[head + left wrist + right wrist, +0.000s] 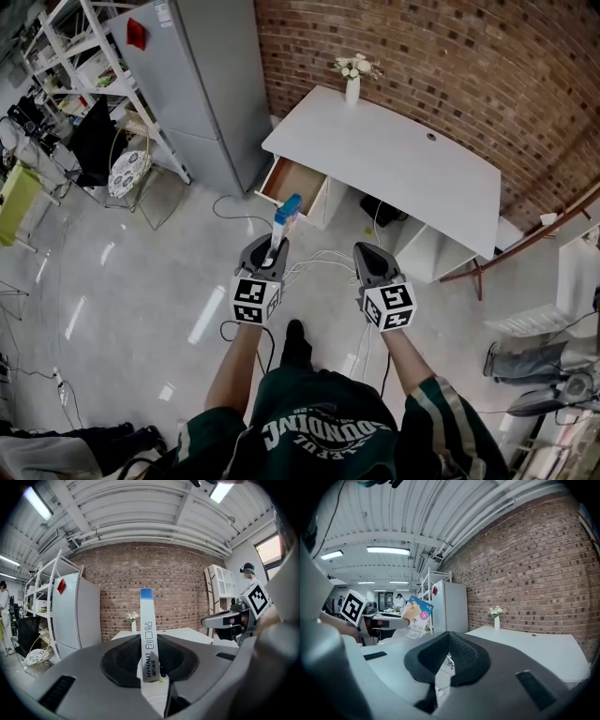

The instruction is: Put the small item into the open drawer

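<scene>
Picked up, not yet delivered: slim box point(148, 634) clamped upright by its lower end in the left tool point(270, 257), out over the floor and well apart from the open drawer point(298, 184) under the desk's point(403, 159) near-left corner, leaving, by the look of it, the carry and the drop. Flat white carton, blue band at the top, lettering down the narrow edge, blue-and-pink print on the broad face. Right tool point(440, 662) closed on nothing, alongside.
</scene>
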Motion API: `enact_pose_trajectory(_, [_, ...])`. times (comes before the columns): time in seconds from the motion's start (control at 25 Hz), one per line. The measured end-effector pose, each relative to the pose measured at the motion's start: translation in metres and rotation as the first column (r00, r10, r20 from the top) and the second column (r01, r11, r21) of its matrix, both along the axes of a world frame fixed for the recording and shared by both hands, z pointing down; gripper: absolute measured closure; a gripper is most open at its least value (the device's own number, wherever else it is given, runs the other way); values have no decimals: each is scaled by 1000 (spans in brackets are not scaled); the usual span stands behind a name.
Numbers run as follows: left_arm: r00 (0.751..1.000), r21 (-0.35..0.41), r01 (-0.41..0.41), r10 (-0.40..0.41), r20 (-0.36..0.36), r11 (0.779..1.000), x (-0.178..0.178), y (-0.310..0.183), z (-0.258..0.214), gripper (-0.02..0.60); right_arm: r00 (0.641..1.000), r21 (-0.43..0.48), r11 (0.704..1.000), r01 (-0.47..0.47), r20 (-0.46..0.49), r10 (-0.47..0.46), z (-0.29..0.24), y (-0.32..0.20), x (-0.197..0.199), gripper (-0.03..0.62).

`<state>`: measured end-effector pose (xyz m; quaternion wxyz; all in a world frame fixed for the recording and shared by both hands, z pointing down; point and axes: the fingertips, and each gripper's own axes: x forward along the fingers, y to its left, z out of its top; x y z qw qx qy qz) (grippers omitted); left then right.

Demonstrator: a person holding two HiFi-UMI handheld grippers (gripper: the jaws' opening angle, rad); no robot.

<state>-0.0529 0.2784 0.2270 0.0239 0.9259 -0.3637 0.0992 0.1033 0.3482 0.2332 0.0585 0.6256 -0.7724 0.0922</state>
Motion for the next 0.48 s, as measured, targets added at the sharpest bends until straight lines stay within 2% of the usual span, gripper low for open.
enact_pose_trajectory(0.48, [1000,-21,-23,23,1,1000,-1,-98,5,485,1000,-24,1000,-9,-10,8,1,-97,-6,569])
